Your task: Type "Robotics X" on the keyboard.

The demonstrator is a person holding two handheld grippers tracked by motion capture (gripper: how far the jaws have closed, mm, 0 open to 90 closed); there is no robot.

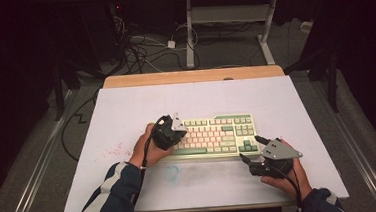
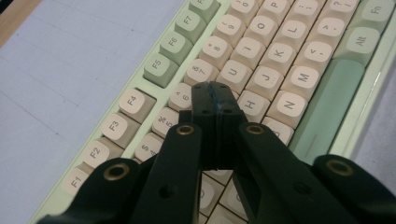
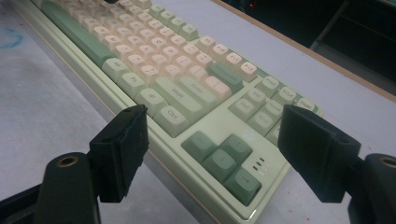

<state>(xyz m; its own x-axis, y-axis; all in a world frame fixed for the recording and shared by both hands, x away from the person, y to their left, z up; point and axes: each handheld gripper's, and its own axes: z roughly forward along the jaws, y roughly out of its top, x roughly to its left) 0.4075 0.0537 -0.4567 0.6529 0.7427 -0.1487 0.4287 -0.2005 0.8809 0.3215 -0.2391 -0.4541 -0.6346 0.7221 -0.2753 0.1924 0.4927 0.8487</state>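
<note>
Keyboard lies flat on the white sheet covering the table, long edge toward me, roughly centred and a little right of middle. Case is pale green plastic, smooth with a rounded lower lip; keycaps are sculpted, matte, cream for the letter block and sage green for modifiers, function groups and the long space bar. My left gripper sits over the left half of the board: its two black jaws are pressed flat together, nothing between them, tips down over the number row near the 6 key and just above the letter rows. Jaw arms are black moulded plastic with brass-coloured rivets at the pivots. Whether the tips actually touch a keycap I cannot tell. My right gripper is off the near right corner of the keyboard, jaws spread wide apart and empty, their pads blocky, dull black and slightly rough at the edges; between them I look at the arrow key cluster and three small indicator slots beside it. Sheet surface is scuffed, with a faint blue ring in front of the board and reddish specks to the left
</note>
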